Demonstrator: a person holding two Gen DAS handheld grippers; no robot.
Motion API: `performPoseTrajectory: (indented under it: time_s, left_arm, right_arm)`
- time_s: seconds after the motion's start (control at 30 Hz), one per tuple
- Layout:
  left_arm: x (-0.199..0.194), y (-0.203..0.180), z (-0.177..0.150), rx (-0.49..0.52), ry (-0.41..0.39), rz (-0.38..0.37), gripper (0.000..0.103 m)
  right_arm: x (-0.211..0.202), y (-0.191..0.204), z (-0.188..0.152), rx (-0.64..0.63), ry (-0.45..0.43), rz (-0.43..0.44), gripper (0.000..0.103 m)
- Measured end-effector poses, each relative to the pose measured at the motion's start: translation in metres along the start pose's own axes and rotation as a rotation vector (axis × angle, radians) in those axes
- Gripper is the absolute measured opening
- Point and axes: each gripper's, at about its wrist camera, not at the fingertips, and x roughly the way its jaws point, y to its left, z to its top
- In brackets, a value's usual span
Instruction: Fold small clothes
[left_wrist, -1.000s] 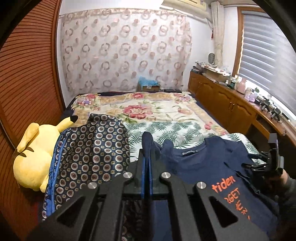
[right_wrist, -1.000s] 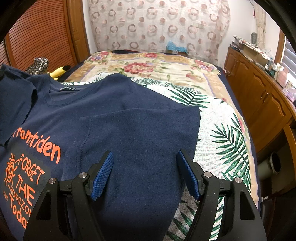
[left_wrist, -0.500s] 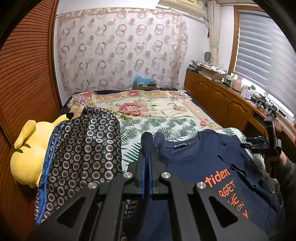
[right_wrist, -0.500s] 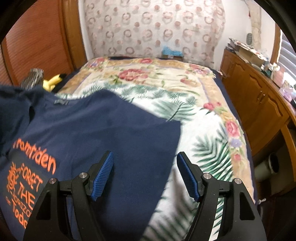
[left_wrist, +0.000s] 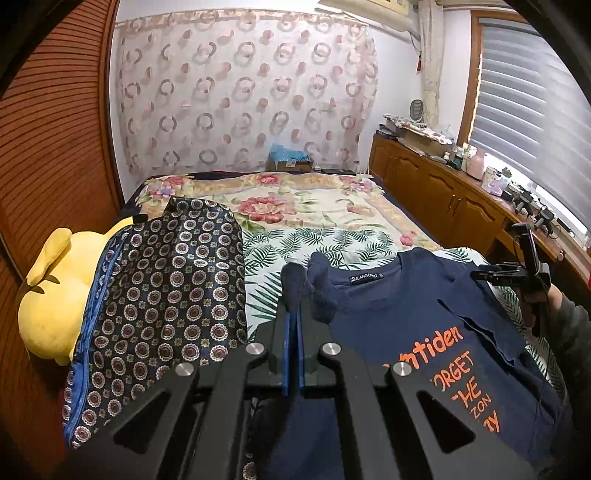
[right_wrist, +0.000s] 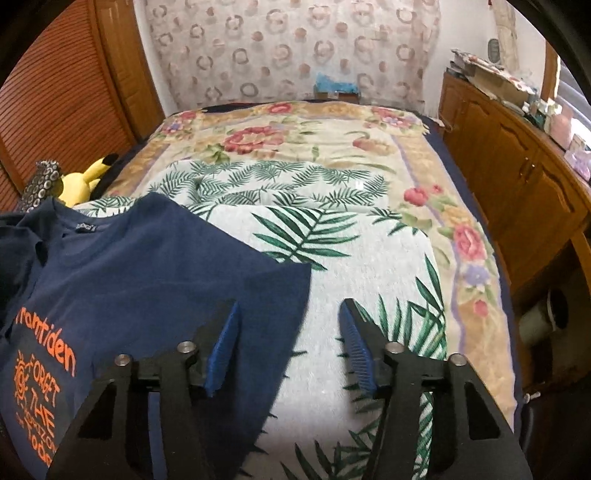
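A navy T-shirt (left_wrist: 417, 306) with orange lettering lies on the bed, its right sleeve folded in over the body. My left gripper (left_wrist: 293, 295) is shut on a fold of the shirt's left sleeve and shoulder and holds it raised. In the right wrist view the shirt (right_wrist: 147, 266) fills the lower left. My right gripper (right_wrist: 290, 332) is open and empty, above the shirt's right edge, its left finger over the cloth and its right finger over the bedspread. The right gripper also shows in the left wrist view (left_wrist: 517, 273).
A patterned dark cloth (left_wrist: 162, 295) and a yellow plush toy (left_wrist: 55, 288) lie at the bed's left side. A floral and palm-leaf bedspread (right_wrist: 351, 221) covers the bed. Wooden cabinets (right_wrist: 517, 177) run along the right, a slatted wooden door (left_wrist: 48, 147) on the left.
My right gripper has drawn back to the right, from over the folded sleeve to the shirt's edge, still open. My left gripper has lifted the pinched cloth higher.
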Motion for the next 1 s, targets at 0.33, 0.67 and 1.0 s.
performPoseTrajectory:
  time_s: [0.33, 0.67, 1.0]
  left_arm:
    - [0.005, 0.009, -0.006, -0.022, 0.012, 0.003, 0.001]
    - [0.017, 0.017, -0.019, -0.05, 0.052, -0.002, 0.001]
    - [-0.013, 0.019, 0.003, -0.045, -0.048, 0.016, 0.001]
  right_arm:
    - [0.005, 0.014, 0.0, -0.065, 0.013, -0.011, 0.034]
    - [-0.004, 0.024, -0.007, -0.092, -0.012, 0.077, 0.007]
    - [-0.079, 0.02, 0.023, -0.058, -0.23, -0.024, 0.005]
